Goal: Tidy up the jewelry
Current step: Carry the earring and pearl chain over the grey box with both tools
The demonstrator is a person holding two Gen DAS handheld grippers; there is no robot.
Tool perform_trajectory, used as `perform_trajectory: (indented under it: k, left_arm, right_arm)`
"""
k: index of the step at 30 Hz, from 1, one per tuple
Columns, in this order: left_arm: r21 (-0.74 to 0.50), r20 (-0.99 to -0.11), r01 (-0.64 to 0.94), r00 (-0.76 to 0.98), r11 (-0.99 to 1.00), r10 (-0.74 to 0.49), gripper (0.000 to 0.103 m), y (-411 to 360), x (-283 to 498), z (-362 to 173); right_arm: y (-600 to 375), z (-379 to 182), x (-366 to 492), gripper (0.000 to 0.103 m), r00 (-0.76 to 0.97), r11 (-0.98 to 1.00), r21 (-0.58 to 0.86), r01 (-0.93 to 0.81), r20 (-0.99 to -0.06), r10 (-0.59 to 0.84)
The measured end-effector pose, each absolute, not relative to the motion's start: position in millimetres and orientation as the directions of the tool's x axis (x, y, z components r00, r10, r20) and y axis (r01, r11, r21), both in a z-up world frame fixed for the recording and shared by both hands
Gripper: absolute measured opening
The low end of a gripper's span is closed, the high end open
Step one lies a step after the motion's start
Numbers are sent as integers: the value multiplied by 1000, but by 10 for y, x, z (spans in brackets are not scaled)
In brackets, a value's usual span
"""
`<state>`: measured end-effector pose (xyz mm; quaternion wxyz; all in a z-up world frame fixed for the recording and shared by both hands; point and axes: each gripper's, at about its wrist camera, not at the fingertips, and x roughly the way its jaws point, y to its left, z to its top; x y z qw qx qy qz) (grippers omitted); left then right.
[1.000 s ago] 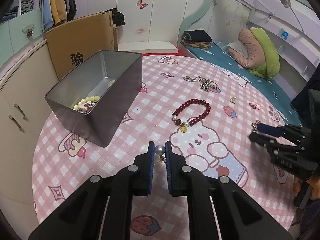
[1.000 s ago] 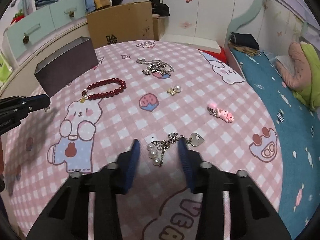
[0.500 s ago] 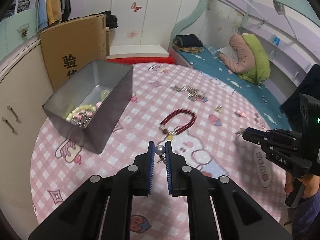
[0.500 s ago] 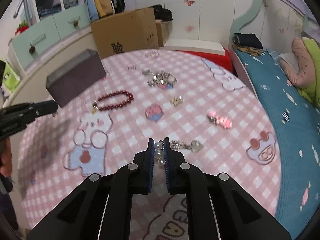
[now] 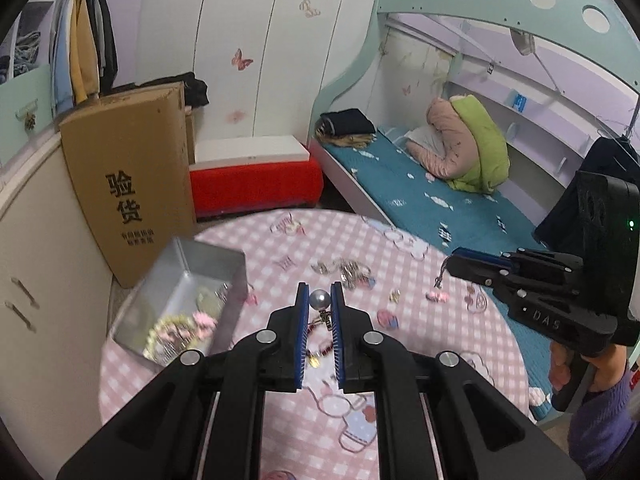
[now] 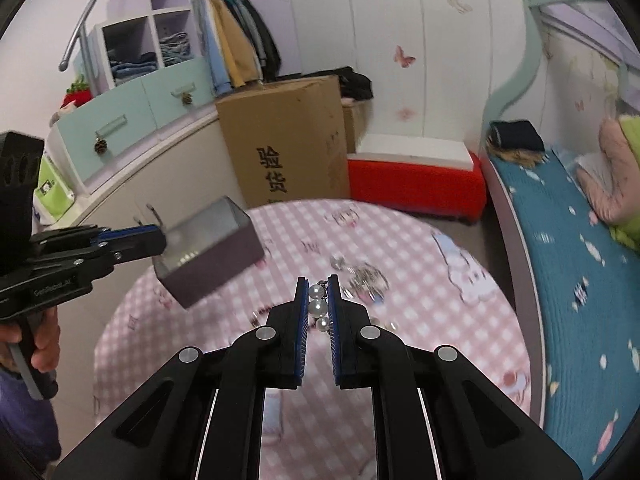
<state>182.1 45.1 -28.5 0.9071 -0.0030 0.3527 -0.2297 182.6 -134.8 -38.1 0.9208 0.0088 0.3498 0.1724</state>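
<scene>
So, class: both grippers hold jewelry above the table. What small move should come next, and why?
Probably carry the left gripper, shut on the pearl earring, over the open metal tin at its left. The right gripper holds the pearl charm and can follow.

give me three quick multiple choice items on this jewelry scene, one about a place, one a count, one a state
1. Where is the yellow bead bracelet?
A. inside the metal tin
B. on the bed
C. on the cardboard box

2. How many pearls show between the right hand-held gripper's fingers?
A. one
B. three
C. six

3. What state is the left hand-held gripper in?
A. wide open
B. shut on a grey pearl earring
C. shut on nothing

Answers: 1 A, it lies on the tin's floor. 2 B, three white pearls stack between the pads. 3 B, both pads press the grey pearl.
</scene>
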Motion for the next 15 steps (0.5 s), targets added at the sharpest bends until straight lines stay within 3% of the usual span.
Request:
perform_trajectory:
  k: [8, 15]
  left_arm:
    - [-175, -649, 361, 657, 916, -382, 9, 805, 2115, -151]
    - [-202, -731, 273, 597, 941, -330, 9, 1138, 2440, -539]
  right_arm:
    - [-793, -173, 2153, 10, 676, 912, 130, -389, -633, 378]
    - [-247, -214, 2472, 10, 635, 887, 137, -440, -652, 415]
